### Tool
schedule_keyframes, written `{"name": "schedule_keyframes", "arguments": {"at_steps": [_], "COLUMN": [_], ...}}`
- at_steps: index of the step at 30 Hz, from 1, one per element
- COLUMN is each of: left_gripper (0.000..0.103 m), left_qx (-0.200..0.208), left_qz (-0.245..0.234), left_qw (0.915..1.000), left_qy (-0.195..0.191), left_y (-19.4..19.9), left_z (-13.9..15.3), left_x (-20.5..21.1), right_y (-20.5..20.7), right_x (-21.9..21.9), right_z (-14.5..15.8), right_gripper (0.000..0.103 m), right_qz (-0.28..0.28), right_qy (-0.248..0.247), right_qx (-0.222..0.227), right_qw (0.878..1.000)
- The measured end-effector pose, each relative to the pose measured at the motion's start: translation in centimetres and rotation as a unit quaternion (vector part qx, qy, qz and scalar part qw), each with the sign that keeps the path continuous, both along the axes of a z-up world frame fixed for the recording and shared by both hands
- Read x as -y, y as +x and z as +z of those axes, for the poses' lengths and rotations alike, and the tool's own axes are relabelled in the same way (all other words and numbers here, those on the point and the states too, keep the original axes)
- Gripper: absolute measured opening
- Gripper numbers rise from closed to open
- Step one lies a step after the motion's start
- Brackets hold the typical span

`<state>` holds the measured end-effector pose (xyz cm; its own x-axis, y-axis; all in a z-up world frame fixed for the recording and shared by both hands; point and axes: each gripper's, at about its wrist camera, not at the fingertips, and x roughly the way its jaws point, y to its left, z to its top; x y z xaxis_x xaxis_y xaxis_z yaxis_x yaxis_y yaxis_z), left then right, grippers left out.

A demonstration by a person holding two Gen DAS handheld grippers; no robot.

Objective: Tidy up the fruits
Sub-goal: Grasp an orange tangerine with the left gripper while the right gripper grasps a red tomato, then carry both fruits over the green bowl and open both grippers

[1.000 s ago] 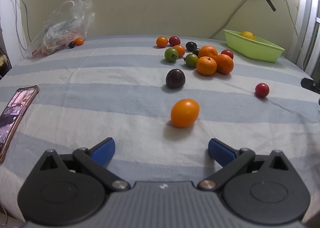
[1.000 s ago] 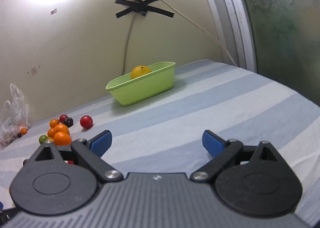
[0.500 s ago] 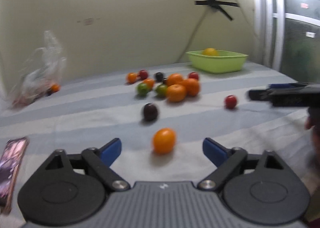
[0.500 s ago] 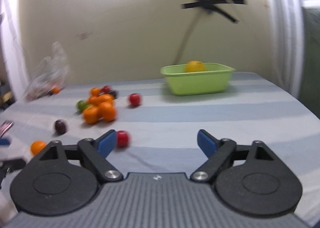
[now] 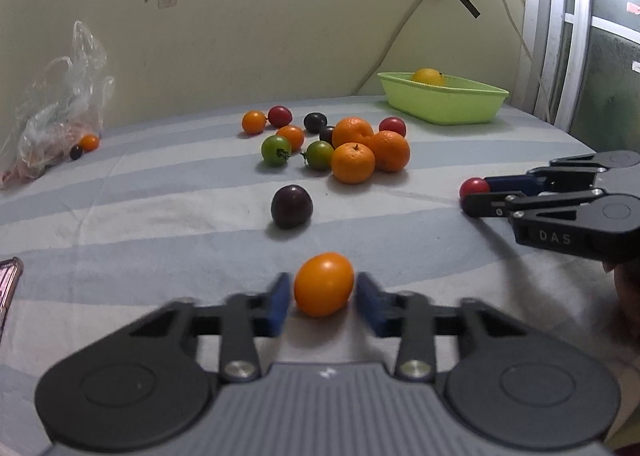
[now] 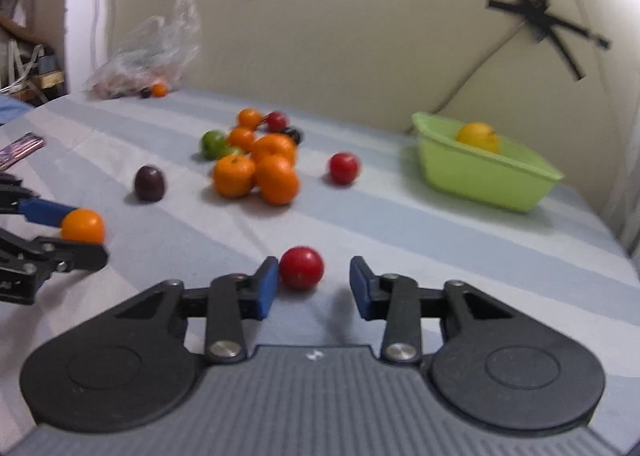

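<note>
Lighting: soft, even indoor light from above; the wall [image 6: 360, 36] glows brightest at upper centre. Short, diffuse shadows under the fruit. Both views show fisheye bowing and dark corners. Left wrist view mostly sharp; right wrist view motion-blurred, the oranges [image 6: 256, 170] smeared.

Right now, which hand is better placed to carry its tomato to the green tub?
Probably right. The right gripper straddles the red tomato, and the tub sits on its side across bare cloth. The left gripper, fingers closing around the orange tomato, is farther away.
</note>
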<state>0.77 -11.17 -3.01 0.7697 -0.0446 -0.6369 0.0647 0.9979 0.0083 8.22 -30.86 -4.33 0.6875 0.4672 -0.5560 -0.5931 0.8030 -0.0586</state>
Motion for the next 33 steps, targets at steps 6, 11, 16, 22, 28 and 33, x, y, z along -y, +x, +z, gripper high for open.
{"name": "schedule_keyframes", "arguments": {"at_steps": [6,11,16,22,28,33], "left_gripper": [0.031,0.031,0.031,0.031,0.031,0.031], "left_qx": [0.017,0.029,0.063,0.044,0.012,0.015], "left_qz": [-0.008,-0.050,-0.079,-0.068,-0.066,-0.074], "left_qw": [0.9982,0.9943,0.9883,0.9860,0.9852,0.9854], "left_qy": [-0.058,-0.090,-0.115,-0.146,-0.158,-0.152], "left_y": [1.8,7.6,15.8,24.7,27.8,28.5], "left_z": [1.7,4.6,7.2,5.5,2.8,2.1], "left_x": [-0.3,1.8,6.5,11.6,13.9,14.5], "right_y": [0.4,3.1,8.3,14.3,16.5,16.7], "right_x": [1.0,3.4,6.0,8.2,8.5,9.7], "right_z": [0.6,2.9,4.6,4.2,2.7,1.9], "right_gripper": [0.026,0.026,0.026,0.026,0.026,0.028], "right_qz": [-0.005,-0.047,-0.124,-0.197,-0.205,-0.209], "right_qy": [0.021,0.051,0.066,0.070,0.072,0.073], "right_qx": [0.014,0.059,0.103,0.105,0.083,0.080], "right_qw": [1.000,0.996,0.985,0.972,0.973,0.972]}}
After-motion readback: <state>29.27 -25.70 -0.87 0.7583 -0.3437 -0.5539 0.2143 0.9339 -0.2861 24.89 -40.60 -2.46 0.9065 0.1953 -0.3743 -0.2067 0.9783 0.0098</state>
